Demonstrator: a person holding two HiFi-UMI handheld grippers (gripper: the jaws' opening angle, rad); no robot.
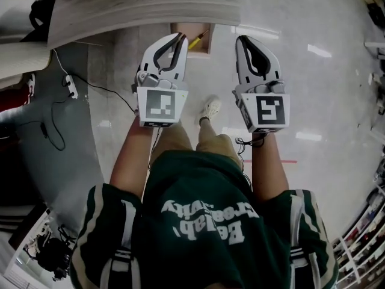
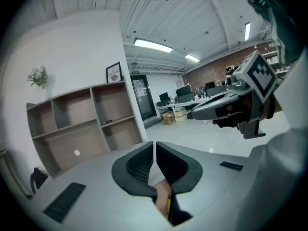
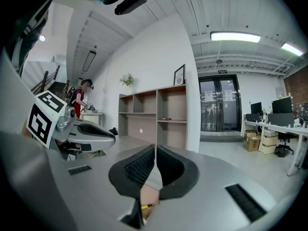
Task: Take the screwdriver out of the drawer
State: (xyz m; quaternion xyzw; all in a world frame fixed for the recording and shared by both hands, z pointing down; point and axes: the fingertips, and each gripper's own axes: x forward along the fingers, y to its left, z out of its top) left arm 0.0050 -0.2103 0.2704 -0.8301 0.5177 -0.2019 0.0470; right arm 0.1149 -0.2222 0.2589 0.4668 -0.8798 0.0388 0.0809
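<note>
Screwdriver (image 1: 198,40): yellow-handled, lying aslant in the right part of the open drawer, its thin shaft pointing to the drawer's far right corner; no jaw touches it.
Drawer (image 1: 201,48): a small wood-lined box pulled out from under the tabletop, seen from above just ahead of the two grippers.
Tabletop (image 1: 150,5): pale, wood-grained, its edge running just over the drawer's far side.
Left gripper (image 1: 180,37): jaws pressed together with nothing in them; in the head view its tips lie over the drawer's left part, just beside the screwdriver's handle.
Right gripper (image 1: 241,40): jaws likewise clenched tip to tip and empty; it lies to the right of the drawer, apart from it.
Gripper views: each looks level across the room; a sliver of yellow shows low down behind the jaws.
Shoe (image 1: 210,108): white, on the glossy floor between the two grippers.
Cable (image 1: 102,89): black, trailing over the floor to the left, near a white power strip (image 1: 71,86).
Shelf unit (image 2: 82,124): open compartments against the wall, a framed picture (image 2: 114,72) and a plant (image 2: 38,76) on top.
</note>
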